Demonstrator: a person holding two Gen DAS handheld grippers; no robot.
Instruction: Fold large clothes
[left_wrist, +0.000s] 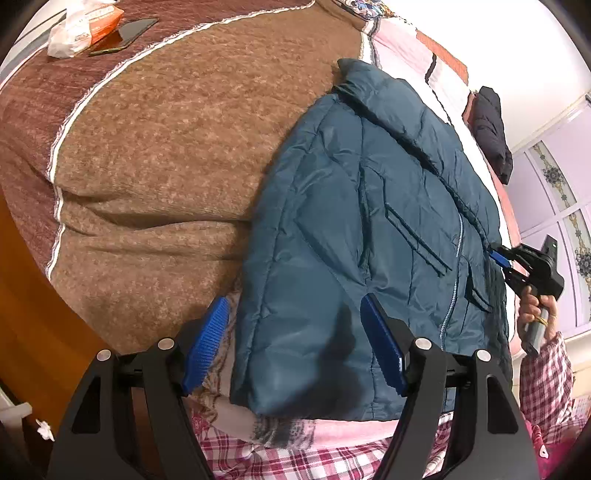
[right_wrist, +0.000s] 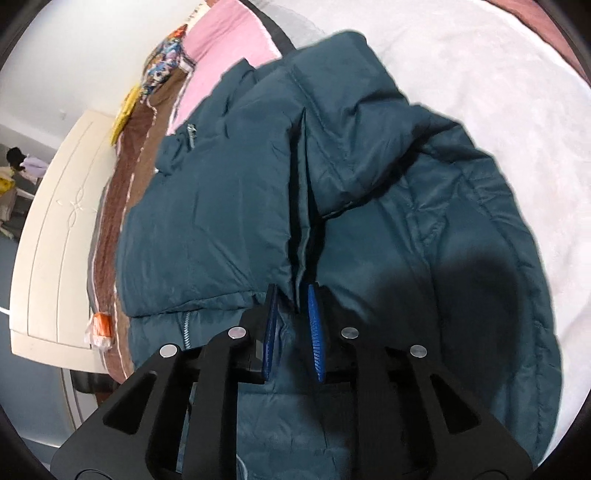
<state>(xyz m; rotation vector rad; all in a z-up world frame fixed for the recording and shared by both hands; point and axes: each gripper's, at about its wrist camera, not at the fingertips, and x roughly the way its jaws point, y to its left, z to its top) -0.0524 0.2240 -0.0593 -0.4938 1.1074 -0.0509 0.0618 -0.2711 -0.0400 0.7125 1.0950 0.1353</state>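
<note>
A teal padded jacket (left_wrist: 369, 221) lies spread on the bed, collar at the far end and zip running down its right half. My left gripper (left_wrist: 293, 301) hangs open just over the jacket's near left corner, one blue pad off the cloth over the blanket and the other above the jacket. My right gripper (left_wrist: 496, 254) is at the jacket's right edge. In the right wrist view the right gripper (right_wrist: 292, 287) stands narrow, with a raised fold of the jacket (right_wrist: 207, 221) pinched between its blue pads.
A brown blanket (left_wrist: 166, 147) covers the bed left of the jacket, with a phone (left_wrist: 136, 31) and a white-orange packet (left_wrist: 85, 29) at its far corner. A dark garment (left_wrist: 491, 129) lies far right. A hand (left_wrist: 532, 310) in a plaid sleeve holds the right gripper. A cream board (right_wrist: 62, 221) borders the bed.
</note>
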